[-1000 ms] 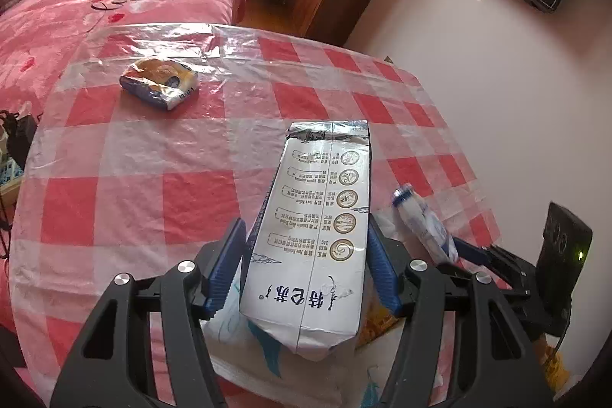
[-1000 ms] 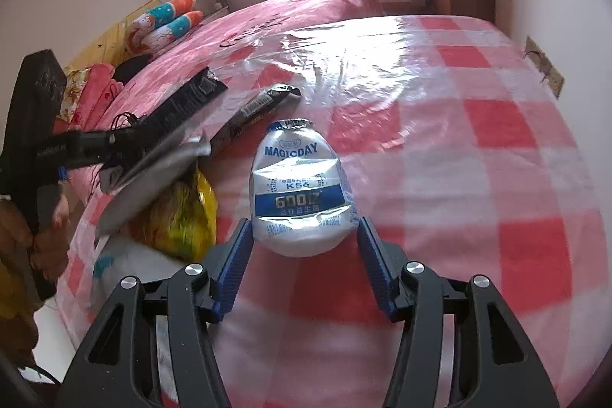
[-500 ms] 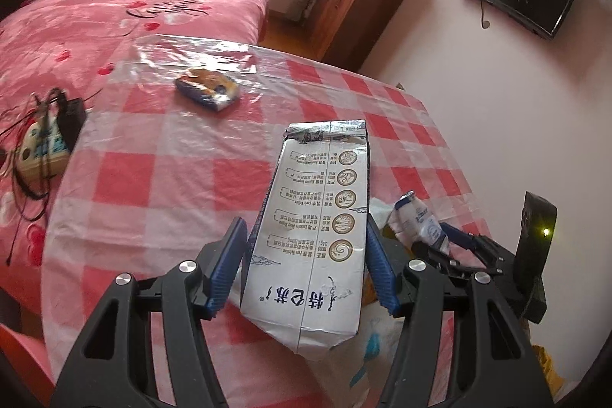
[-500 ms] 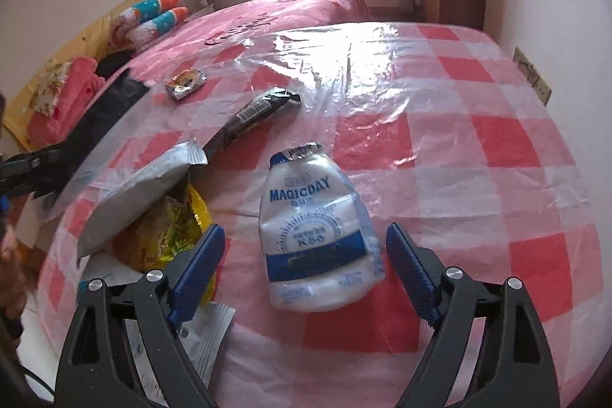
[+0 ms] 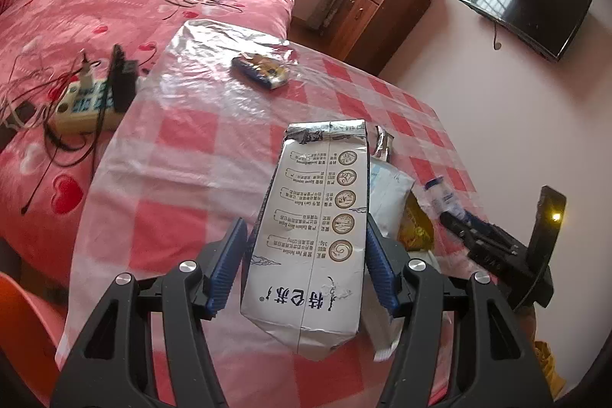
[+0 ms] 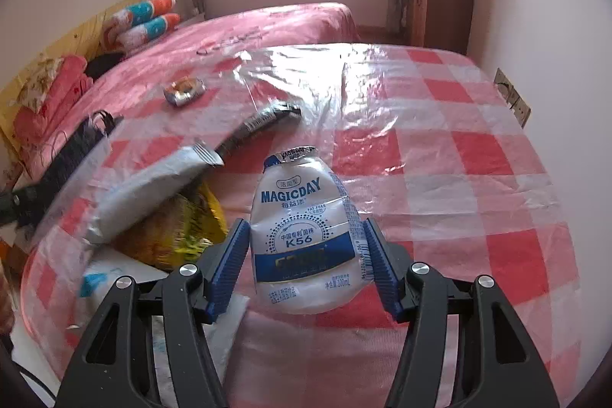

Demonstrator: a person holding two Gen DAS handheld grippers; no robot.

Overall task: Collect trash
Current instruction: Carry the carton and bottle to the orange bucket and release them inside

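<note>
Tongs in both of my hands are each gripping a piece of trash over a table (image 6: 478,155) covered in a red and white checked cloth under clear plastic.

My left tongs (image 5: 304,264) are standing partly open, their blue pads pressing on the two sides of a silver and white carton (image 5: 317,228), which is pointing away from me and sitting clear of the cloth. Just beside it on the right, a white pouch (image 5: 388,197) and a yellow wrapper (image 5: 415,228) are lying in a small heap.

My right tongs (image 6: 306,264) have just been closing, and their pads are now squeezing a crumpled white and blue drink bottle (image 6: 306,236), its cap end facing away from me. To the left of the bottle, the same heap is showing, with a grey pouch (image 6: 149,190) resting on the yellow wrapper (image 6: 179,236).

Farther out, a long dark wrapper (image 6: 260,125) is lying flat on the cloth. Beyond it, near the far edge, a small crushed packet (image 6: 183,90) is sitting by itself, well apart from the heap.

Past the table, a bed (image 6: 267,25) with a pink cover is filling the background. A power strip (image 5: 82,106) with tangled black cords is resting on it near the table edge.
</note>
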